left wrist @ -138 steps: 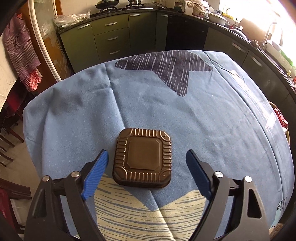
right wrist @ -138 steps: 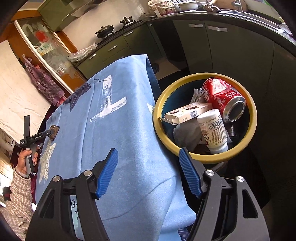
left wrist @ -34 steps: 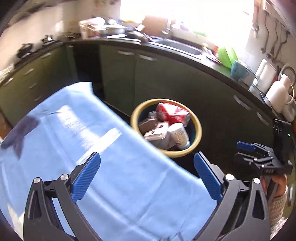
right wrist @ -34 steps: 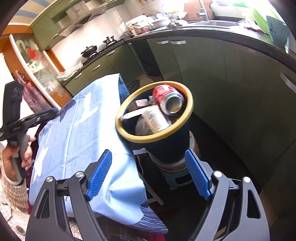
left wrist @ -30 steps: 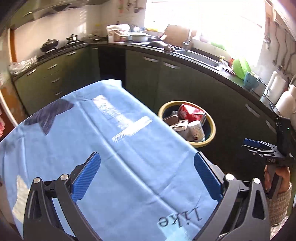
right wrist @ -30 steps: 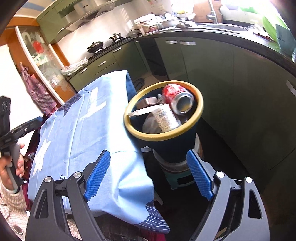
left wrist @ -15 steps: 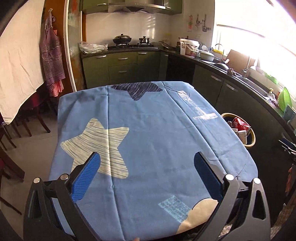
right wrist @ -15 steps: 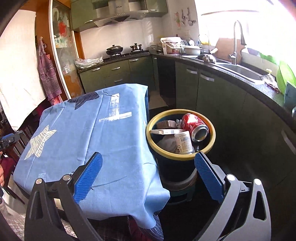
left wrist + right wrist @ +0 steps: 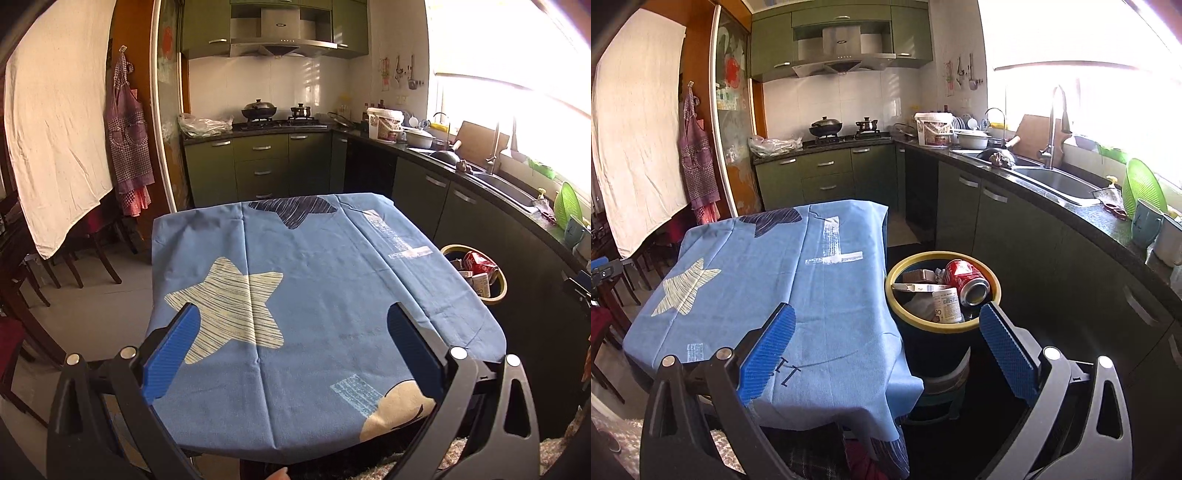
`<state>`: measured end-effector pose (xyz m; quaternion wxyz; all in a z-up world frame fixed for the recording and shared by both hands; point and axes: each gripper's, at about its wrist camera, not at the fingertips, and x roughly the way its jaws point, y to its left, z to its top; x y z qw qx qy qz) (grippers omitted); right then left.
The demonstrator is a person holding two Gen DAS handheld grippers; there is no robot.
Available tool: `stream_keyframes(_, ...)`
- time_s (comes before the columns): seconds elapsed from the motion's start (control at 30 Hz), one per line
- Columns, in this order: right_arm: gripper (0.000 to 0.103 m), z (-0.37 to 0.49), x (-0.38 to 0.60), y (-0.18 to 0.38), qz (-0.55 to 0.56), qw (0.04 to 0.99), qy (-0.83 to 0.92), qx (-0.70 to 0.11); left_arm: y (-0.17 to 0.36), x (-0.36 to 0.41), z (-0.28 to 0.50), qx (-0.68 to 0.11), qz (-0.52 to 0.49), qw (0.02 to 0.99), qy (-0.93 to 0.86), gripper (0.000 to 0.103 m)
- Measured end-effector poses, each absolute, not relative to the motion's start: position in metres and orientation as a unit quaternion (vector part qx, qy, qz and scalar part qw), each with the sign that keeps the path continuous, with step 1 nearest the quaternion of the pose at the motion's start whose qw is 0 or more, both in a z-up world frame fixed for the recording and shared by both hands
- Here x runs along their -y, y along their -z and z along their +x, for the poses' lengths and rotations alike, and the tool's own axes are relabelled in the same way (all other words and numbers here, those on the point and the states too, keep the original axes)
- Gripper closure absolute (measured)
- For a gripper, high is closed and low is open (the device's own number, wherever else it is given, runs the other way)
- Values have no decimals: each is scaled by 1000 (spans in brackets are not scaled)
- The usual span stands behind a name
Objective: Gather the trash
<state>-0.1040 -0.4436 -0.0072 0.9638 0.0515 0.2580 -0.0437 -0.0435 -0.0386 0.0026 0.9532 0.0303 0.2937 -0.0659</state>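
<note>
A green-cabinet kitchen, window-lit on the right, with a table under a blue star-print tablecloth [image 9: 317, 295] in the middle; no trash shows on the cloth. The brown ribbed container [image 9: 921, 275] that lay on it a few seconds back now shows in the yellow-rimmed bin [image 9: 995, 286] just beside the table's right edge, tucked behind a flat white carton [image 9: 916, 287]. That reads as the last piece collected, so the task looks finished or nearly so, with both tools drawn back to take in the whole room.

The left gripper [image 9: 293, 347] is spread wide over the near table edge, nothing between its blue pads. The right gripper [image 9: 886, 349] has just been opening; its jaws now stand released and empty, the bin seen between them.

In the bin a red cola can [image 9: 966, 282] lies open end toward the camera, its white script too small to read for certain. A white bottle [image 9: 947, 306] shows large dark letters, unreadable. On the cloth's near corner, dark printed letters sit partly hidden behind the right gripper's left pad
</note>
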Motion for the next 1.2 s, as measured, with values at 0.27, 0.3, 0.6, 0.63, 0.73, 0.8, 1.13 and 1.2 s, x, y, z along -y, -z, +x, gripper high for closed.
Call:
stream_keyframes(0.27, 5, -115, 452, 2, 58, 966, 49, -247, -5, 23, -52, -285, 20, 957, 41, 7)
stream_keyframes(0.3, 5, -114, 453, 2, 58, 966, 50, -247, -5, 22, -52, -285, 21, 958, 37, 7)
stream_keyframes(0.6, 5, -112, 453, 3, 51, 965, 59, -249, -4, 24, -51, -287, 26, 957, 38, 7)
stream_keyframes(0.63, 5, -112, 454, 3, 50, 965, 60, -249, -4, 24, -51, -288, 26, 957, 40, 7)
stream_keyframes(0.73, 5, -112, 454, 3, 50, 965, 61, -249, -4, 24, -51, -289, 24, 956, 42, 7)
stream_keyframes(0.8, 5, -113, 455, 3, 50, 965, 61, -249, -4, 25, -51, -287, 24, 957, 44, 7)
stream_keyframes(1.13, 5, -112, 457, 4, 52, 966, 61, -247, -4, 27, -52, -286, 26, 957, 48, 7)
stream_keyframes(1.2, 5, -112, 457, 4, 52, 965, 62, -248, -4, 27, -52, -287, 26, 956, 49, 7)
